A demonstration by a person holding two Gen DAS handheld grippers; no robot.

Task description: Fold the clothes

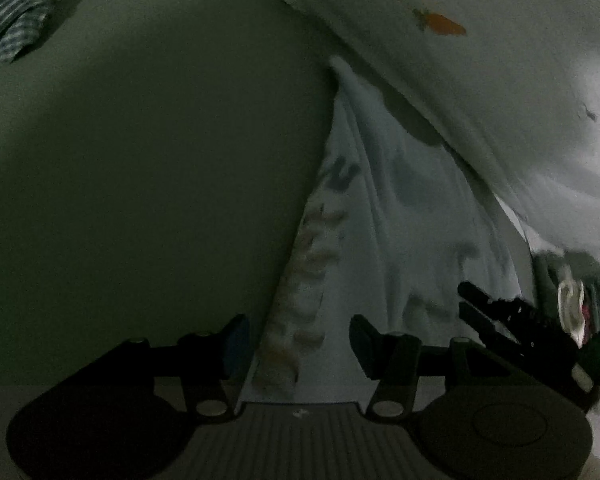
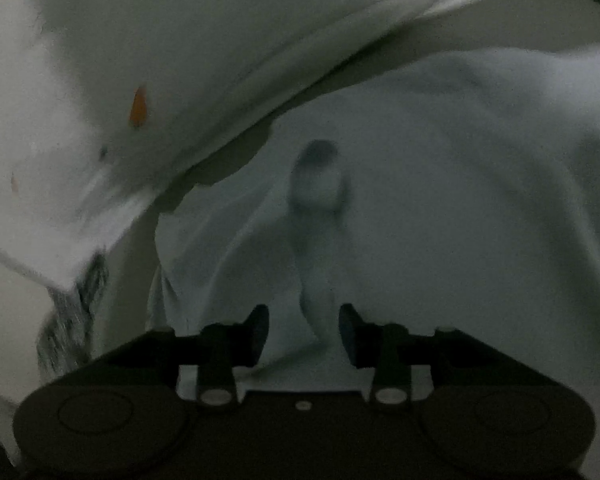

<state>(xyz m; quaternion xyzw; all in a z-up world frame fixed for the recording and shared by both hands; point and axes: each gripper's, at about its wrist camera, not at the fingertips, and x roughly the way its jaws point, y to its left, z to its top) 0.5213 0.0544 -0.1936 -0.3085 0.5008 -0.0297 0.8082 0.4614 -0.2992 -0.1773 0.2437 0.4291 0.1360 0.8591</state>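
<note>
In the left wrist view, the pale white printed garment (image 1: 380,208) runs up from between the left gripper (image 1: 296,344) fingers toward the upper right, where a white cloth with a small orange carrot print (image 1: 480,60) lies over its far end. The green table (image 1: 140,160) spreads to their left, a grey striped garment (image 1: 16,20) at its far left corner. The right gripper (image 1: 466,300) sits just right of the left one, over the garment
</note>
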